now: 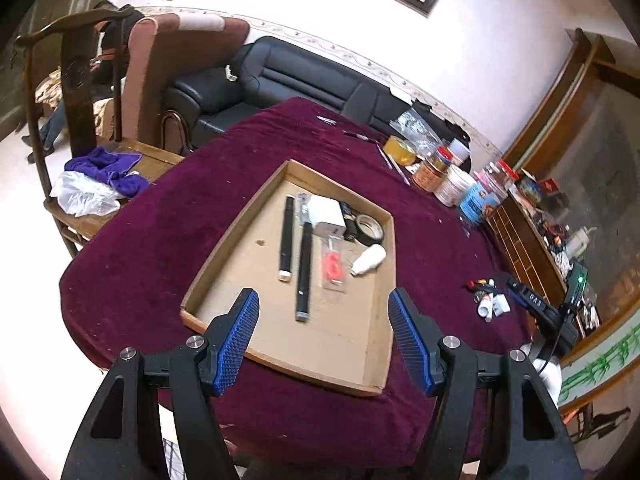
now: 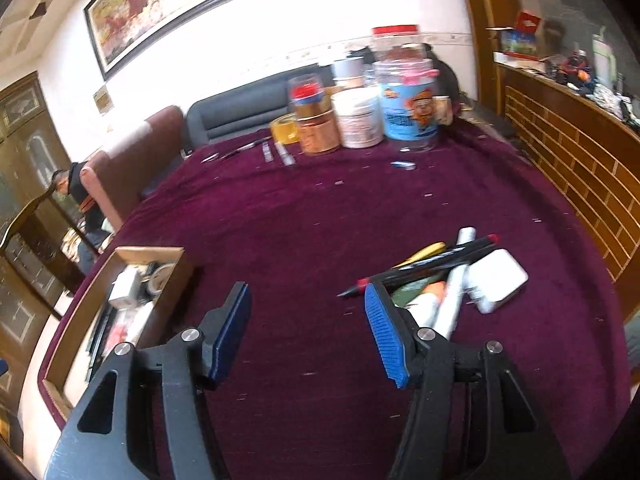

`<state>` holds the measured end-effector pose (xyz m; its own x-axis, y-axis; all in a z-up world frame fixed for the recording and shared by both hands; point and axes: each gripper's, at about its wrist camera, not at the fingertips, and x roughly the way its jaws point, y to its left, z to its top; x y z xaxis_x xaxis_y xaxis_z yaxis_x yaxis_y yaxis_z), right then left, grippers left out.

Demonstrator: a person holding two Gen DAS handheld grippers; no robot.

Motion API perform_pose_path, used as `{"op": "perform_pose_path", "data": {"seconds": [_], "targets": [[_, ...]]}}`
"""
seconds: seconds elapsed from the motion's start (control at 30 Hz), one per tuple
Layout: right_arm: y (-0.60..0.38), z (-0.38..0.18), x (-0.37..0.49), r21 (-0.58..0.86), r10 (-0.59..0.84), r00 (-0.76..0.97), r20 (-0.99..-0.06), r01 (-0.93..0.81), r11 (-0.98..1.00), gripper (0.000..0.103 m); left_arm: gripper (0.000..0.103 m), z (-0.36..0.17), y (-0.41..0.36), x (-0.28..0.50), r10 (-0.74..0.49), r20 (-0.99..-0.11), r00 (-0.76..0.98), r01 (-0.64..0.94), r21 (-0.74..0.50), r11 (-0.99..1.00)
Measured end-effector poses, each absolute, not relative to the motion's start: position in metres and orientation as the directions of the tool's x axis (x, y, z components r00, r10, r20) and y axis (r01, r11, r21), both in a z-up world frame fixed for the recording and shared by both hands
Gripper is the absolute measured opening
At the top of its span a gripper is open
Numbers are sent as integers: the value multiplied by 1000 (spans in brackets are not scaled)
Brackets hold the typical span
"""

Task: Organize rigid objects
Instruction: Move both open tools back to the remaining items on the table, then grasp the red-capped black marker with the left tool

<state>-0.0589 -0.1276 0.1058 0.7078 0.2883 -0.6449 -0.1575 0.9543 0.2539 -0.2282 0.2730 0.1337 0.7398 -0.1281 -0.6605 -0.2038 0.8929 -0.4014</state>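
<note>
A shallow cardboard tray (image 1: pixel 224 264) lies on the purple-covered table. It holds two black pens (image 1: pixel 286 248), a white box (image 1: pixel 328 216), a black tape roll (image 1: pixel 369 229), a red item in a clear bag (image 1: pixel 333 266) and a small white bottle (image 1: pixel 368 260). My left gripper (image 1: pixel 322 294) hangs open above the tray's near end, with nothing between its fingers. My right gripper (image 2: pixel 306 288) is open over bare cloth, its right finger just left of a pile of markers (image 2: pixel 440 260), white tubes (image 2: pixel 452 300) and a white box (image 2: pixel 500 276). The tray (image 2: pixel 148 249) lies to its left.
Jars and tins (image 2: pixel 408 112), a yellow tape roll (image 2: pixel 284 128) and loose pens (image 2: pixel 280 152) crowd the table's far side. A wooden chair (image 1: pixel 80 80) with purple cloth stands left of the table, and a wooden counter (image 2: pixel 580 168) runs along the right.
</note>
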Motion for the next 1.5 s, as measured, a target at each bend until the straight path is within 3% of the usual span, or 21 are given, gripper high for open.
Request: {"op": "perform_pose_path", "data": {"seconds": [0.43, 0.83, 1.37, 1.5], "targets": [[-255, 94, -27, 272, 86, 760, -645, 122, 955, 59, 61, 135, 195, -204, -194, -723, 663, -76, -324, 943], [-317, 77, 5, 360, 44, 805, -592, 216, 908, 59, 61, 118, 109, -145, -256, -804, 537, 45, -276, 960], [-336, 53, 15, 417, 98, 748, -657, 252, 873, 64, 61, 75, -35, 5, -315, -858, 405, 324, -187, 927], [-336, 51, 17, 412, 100, 736, -670, 256, 874, 64, 61, 65, -68, 33, -389, -843, 371, 432, -214, 876]]}}
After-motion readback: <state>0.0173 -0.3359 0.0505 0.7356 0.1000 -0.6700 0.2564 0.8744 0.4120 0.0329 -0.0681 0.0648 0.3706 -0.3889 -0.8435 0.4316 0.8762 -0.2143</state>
